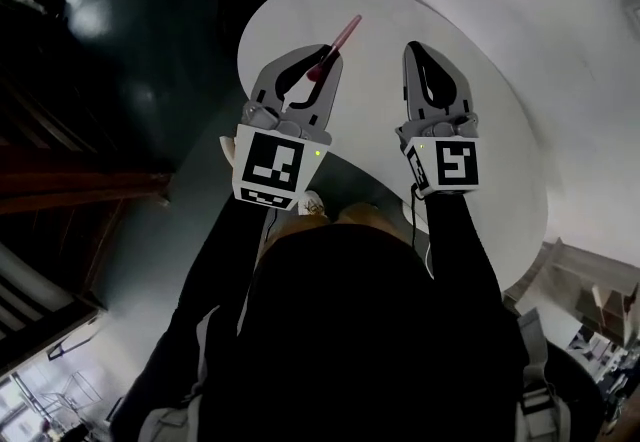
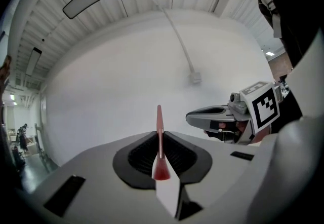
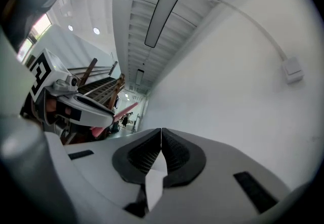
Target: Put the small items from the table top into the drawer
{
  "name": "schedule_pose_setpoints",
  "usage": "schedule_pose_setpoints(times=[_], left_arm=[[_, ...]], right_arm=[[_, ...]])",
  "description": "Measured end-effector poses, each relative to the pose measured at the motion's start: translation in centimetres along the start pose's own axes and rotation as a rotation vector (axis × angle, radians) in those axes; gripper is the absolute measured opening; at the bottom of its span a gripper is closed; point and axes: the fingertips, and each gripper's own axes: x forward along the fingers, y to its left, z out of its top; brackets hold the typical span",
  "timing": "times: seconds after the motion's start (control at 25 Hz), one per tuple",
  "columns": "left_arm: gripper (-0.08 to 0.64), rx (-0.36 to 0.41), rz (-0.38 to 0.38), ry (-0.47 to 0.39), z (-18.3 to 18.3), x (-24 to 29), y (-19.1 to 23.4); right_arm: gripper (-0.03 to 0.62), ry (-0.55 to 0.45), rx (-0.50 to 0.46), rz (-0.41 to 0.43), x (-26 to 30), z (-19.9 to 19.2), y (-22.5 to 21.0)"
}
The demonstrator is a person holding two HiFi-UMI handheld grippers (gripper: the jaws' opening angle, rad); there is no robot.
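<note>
Fingers, left gripper: clamped on red stick, long axis forward past tips | right gripper: together, empty

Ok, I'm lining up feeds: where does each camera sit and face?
Head view: on the head, facing down at the table; sleeves, left gripper, right gripper show.
Left gripper view: on that gripper, along jaws shut on the red stick; right gripper at right.
Right gripper view: on that gripper, along shut jaws; left gripper at left.
All show the red stick.
</note>
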Motion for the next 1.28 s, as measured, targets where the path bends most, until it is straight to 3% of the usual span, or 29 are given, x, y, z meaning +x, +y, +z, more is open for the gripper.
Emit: schedule_pose_setpoints(times=[0.48,0.84,1.12,1.28], left_arm=[[0.052,-0.033,0.235,0.106,-5.1,-9.0,7.8],[0.052,-0.073,0.258,0.150,-8.8,-11.4,10.0],[0.052,-0.142,0.257,0.292,-17.4,-12.4,10.1],[0.052,-0.234,0.262,0.395,-23.0,-12.9,9.8]], right_arm=[[0.026,-0.041,0.047,0.229,6.2,0.4,11.1],[0.027,-0.007,0.046,0.255,7.9,-0.2,14.4],[0.027,0.013,0.040,0.275,8.4,-0.8,15.1],[0.026,0.018,0.029,0.283,8.6,-0.8,15.3]])
